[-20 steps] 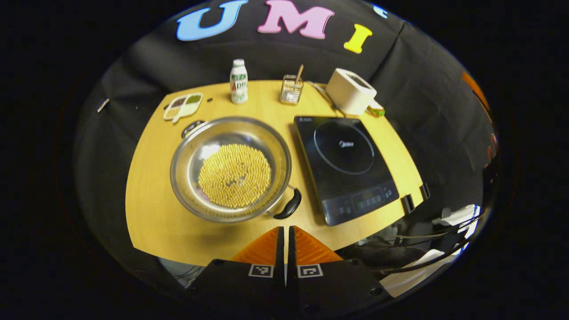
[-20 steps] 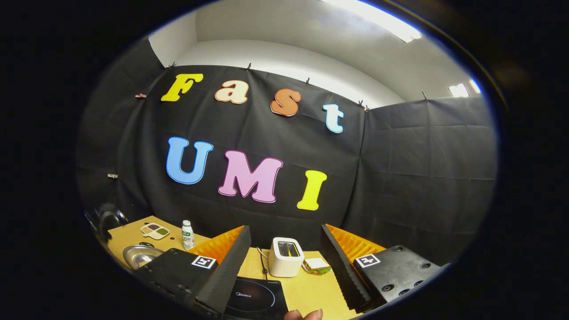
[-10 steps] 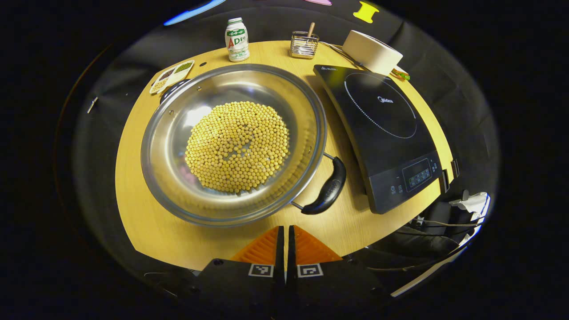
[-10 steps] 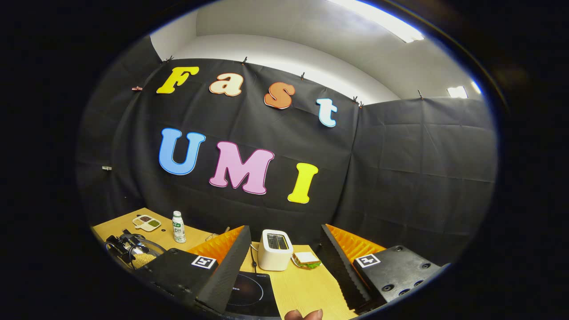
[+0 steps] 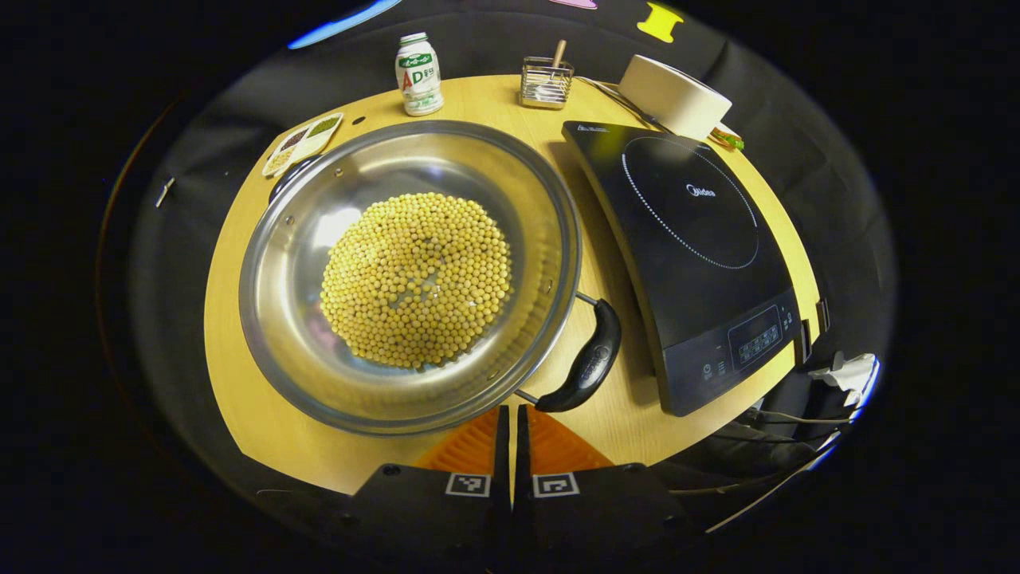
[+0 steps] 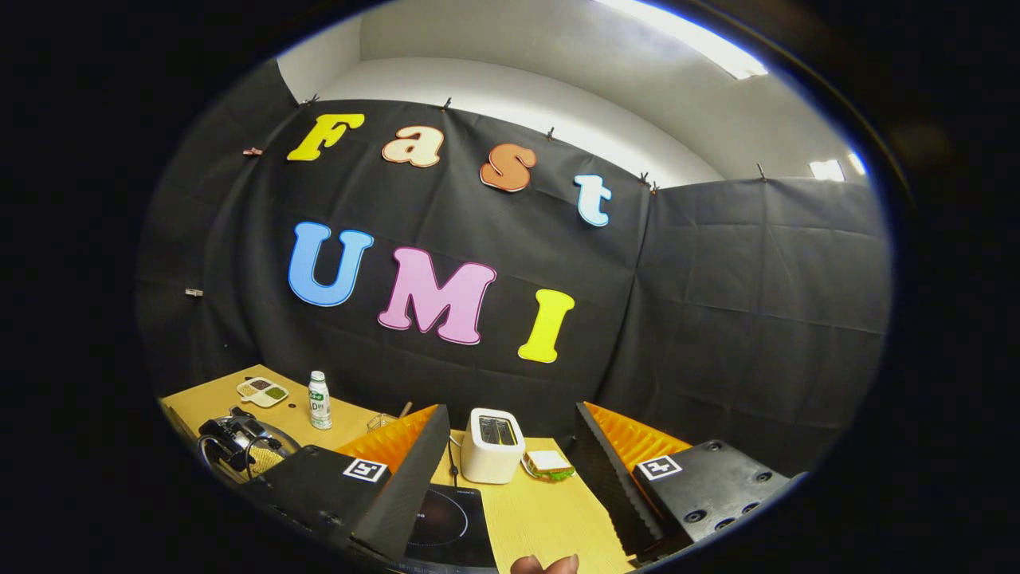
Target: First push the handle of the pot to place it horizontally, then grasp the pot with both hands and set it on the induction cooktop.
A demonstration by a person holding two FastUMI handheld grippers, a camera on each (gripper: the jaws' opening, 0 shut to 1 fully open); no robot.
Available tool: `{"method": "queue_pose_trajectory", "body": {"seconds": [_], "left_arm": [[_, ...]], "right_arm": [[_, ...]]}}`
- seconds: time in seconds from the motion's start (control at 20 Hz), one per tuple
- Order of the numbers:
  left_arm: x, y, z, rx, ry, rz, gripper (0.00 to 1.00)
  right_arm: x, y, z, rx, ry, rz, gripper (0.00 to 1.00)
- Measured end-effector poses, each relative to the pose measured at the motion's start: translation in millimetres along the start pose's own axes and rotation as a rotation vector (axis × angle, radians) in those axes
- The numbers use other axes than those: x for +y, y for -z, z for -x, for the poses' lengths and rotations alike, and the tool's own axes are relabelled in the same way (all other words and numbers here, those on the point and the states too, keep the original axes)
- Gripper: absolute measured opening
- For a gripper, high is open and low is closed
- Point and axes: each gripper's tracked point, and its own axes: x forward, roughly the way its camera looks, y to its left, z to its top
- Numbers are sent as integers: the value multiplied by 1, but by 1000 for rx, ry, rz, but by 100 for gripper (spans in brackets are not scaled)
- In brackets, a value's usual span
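— Low centre of the left gripper view: left tongs [image 5: 510,426], both orange fingers pressed together, holding nothing. Where's the pot?

— Pot [image 5: 410,275] sits mid-frame on the table [image 5: 239,343], full of yellow beans, w/ the induction cooktop [image 5: 693,247] just beside it at frame right. Black handle [image 5: 588,365] sticks out at the pot's lower right, tip just above and right of the tong tips. Touching or not, can't tell.

— Handle axis?

— Slanted: runs lower left to upper right in frame, so not yet level w/ the table's front edge. Second handle [image 5: 291,169] peeks out at the rim's upper left, opposite.

— So which hand's nearer?

— Left, by far. Prob. a sideways nudge on the near handle to turn the pot; closed tips suit a push.

— And the right tongs [image 6: 510,446]?

— Right gripper view: wide open, empty, pointing at the booth wall above the toaster [image 6: 492,446]. Pot's far off at lower left there, w/ the other gripper over it.
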Motion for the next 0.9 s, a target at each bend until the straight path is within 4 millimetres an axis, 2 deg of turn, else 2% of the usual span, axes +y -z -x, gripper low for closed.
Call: {"method": "queue_pose_trajectory", "body": {"seconds": [0.35, 0.75, 0.9], "left_arm": [[-23, -41, -14, -29, -11, -5, 5], [-39, -91, -30, -54, -24, 34, 5], [-40, -116, -38, -68, -35, 68, 5]], "right_arm": [[-9, 11, -11, 11, -1, 2, 97], [-29, 29, -34, 36, 29, 6, 97], [-37, 35, -43, 45, 47, 7, 98]]}}
